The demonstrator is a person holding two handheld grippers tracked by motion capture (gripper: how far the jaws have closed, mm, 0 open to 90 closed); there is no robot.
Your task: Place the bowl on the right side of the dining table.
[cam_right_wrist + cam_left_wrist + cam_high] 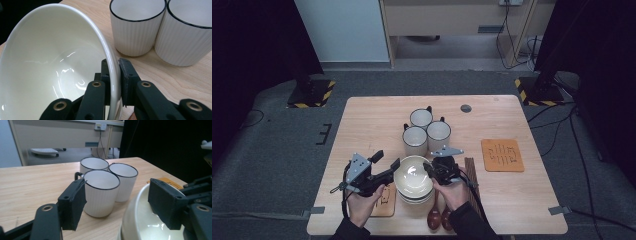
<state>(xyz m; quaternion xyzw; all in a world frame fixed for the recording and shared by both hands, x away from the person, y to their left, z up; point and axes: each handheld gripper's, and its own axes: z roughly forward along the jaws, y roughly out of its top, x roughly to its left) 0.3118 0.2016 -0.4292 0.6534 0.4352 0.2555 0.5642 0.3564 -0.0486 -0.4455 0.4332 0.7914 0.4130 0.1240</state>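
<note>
Nearest the person, two dark wooden spoons (438,218) lie on the bench (362,120) just on the near side of the stack of bowls (414,192), a spot that leaves them out of the way of both hands. The top bowl (413,175) of that stack is the thing being worked on, and it serves as the landmark here.

The right gripper (432,170) is at the bowl's right rim. In the right gripper view its fingers (128,75) are closed tightly on the rim, one pad inside the wall and one outside. Pinching the thin wall this way is probably the only firm hold on so wide a bowl. The bowl looks tilted in that grip, likely so it can lift free of the bowls nested below.

The left gripper (396,167) is at the bowl's left rim. Its fingers (73,203) stand partly open with nothing pressed between them. One pad hangs over the bowl's inside and the other over bare bench, so the bowl seems to be left to the right gripper alone.

A tan mat (384,200) lies left of the stack under the left hand, and dark chopsticks (471,175) lie to its right. Just beyond the bowl three white mugs (422,131) stand huddled together, touching, which keeps the near bench free. Farther right, an orange mat (502,155) lies well apart.
</note>
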